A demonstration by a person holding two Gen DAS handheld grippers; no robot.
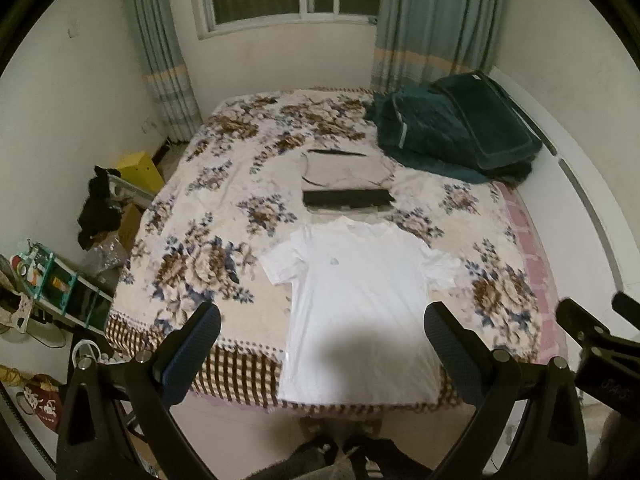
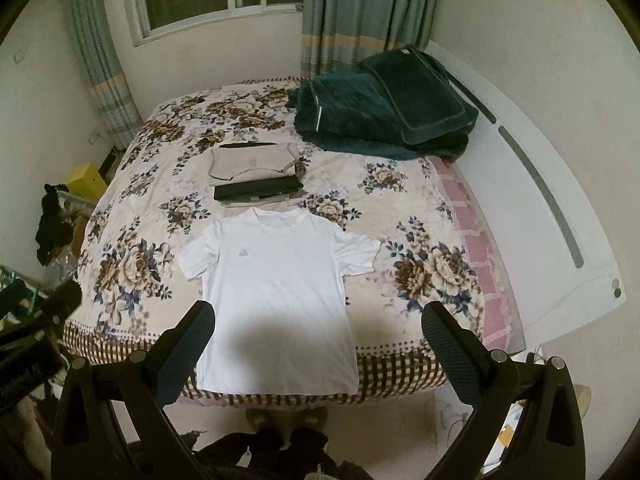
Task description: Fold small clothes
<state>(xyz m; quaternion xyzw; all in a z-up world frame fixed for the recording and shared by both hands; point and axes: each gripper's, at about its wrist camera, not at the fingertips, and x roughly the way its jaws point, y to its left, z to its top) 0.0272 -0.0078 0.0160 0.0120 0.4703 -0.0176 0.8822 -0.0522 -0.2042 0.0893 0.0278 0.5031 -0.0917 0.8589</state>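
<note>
A white T-shirt (image 1: 360,300) lies flat and unfolded on the floral bedspread, hem at the bed's near edge, collar pointing away; it also shows in the right wrist view (image 2: 276,300). Beyond its collar sits a small stack of folded clothes (image 1: 346,184), beige and black, also in the right wrist view (image 2: 256,176). My left gripper (image 1: 322,320) is open and empty, held above the shirt's lower part. My right gripper (image 2: 318,320) is open and empty, above the shirt's lower right side. Part of the right gripper shows at the right edge of the left view (image 1: 600,344).
A folded dark green blanket (image 1: 452,132) lies at the bed's far right corner. The bed (image 1: 192,280) fills most of the room. A yellow box (image 1: 140,168), dark clothes and a cluttered rack stand on the left. White headboard (image 2: 540,200) runs along the right.
</note>
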